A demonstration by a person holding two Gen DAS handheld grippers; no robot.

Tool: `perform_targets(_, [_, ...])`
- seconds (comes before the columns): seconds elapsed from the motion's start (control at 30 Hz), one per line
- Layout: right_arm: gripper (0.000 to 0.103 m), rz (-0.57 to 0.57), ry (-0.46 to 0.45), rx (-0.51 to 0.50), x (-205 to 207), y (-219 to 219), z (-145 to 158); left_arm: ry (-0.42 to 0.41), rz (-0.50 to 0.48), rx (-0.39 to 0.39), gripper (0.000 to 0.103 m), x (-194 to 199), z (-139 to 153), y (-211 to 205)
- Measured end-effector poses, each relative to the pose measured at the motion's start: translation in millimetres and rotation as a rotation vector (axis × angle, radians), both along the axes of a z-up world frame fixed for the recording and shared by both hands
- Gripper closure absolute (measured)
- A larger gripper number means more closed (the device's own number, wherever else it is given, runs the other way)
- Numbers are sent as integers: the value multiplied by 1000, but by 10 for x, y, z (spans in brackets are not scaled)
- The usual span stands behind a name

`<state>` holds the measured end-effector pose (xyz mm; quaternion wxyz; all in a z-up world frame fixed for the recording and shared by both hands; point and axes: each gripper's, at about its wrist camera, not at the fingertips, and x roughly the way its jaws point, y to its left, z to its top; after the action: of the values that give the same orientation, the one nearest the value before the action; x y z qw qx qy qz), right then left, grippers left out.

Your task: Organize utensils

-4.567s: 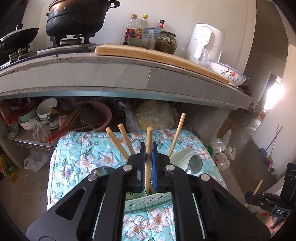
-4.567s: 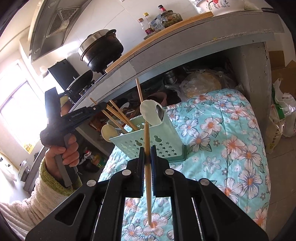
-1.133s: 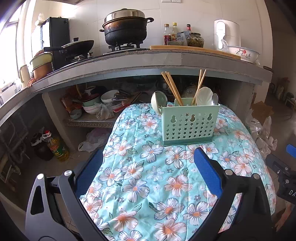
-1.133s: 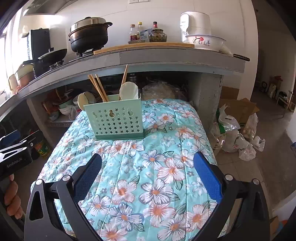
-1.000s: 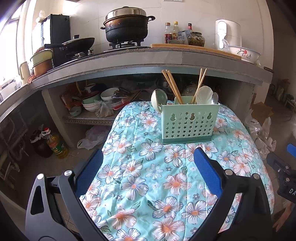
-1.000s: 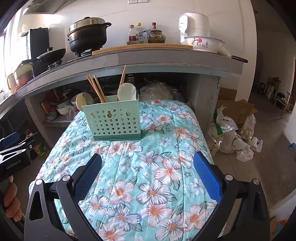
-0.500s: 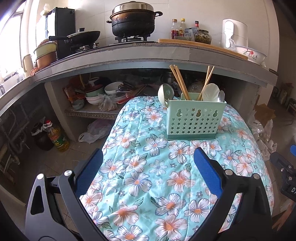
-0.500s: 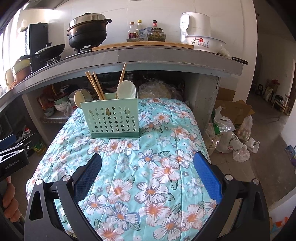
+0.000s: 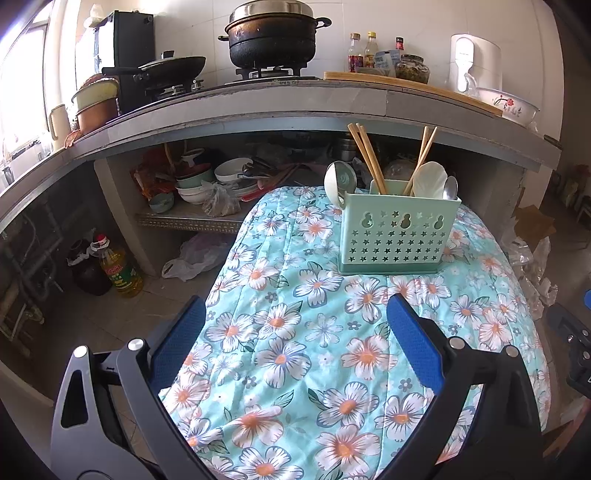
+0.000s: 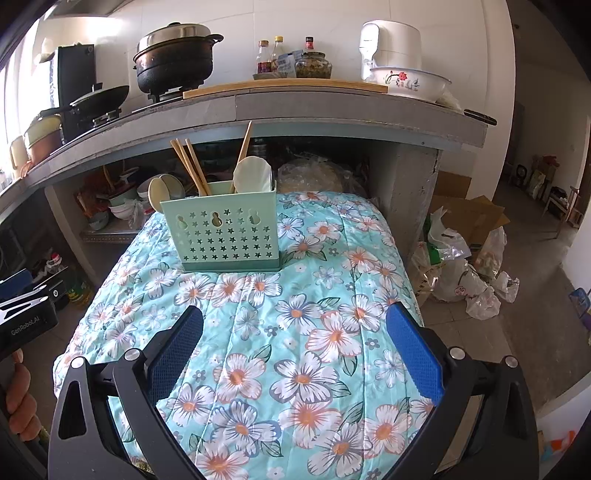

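Note:
A mint-green utensil holder (image 9: 397,236) (image 10: 223,229) with star cut-outs stands at the far end of the flowered tablecloth (image 9: 317,332) (image 10: 295,332). Wooden chopsticks (image 9: 365,157) (image 10: 190,166), white spoons (image 9: 428,181) (image 10: 253,175) and a metal spoon (image 9: 450,187) stick up out of it. My left gripper (image 9: 297,345) hangs open over the near part of the cloth, well short of the holder, with nothing between its blue pads. My right gripper (image 10: 295,345) is open and empty too, equally far back. The left tool's body (image 10: 26,317) shows at the right wrist view's left edge.
A concrete counter (image 9: 295,107) runs behind the table, carrying a black pot (image 9: 271,35), a pan, bottles, a cutting board and a flowered bowl (image 10: 410,83). Dishes are stacked on the shelf (image 9: 207,218) under it. Plastic bags and cardboard (image 10: 465,236) lie on the floor at right.
Earlier each gripper was shut on a chopstick at the holder. Both now stand open and empty, drawn back from the holder, with the chopsticks standing in it.

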<state>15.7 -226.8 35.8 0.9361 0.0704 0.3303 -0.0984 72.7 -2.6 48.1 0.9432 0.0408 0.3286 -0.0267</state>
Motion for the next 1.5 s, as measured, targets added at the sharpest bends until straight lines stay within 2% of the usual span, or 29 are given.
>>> perform_targets(1.5, [6, 24, 2, 1, 9, 41, -1, 25, -23, 8, 8, -8, -28, -57])
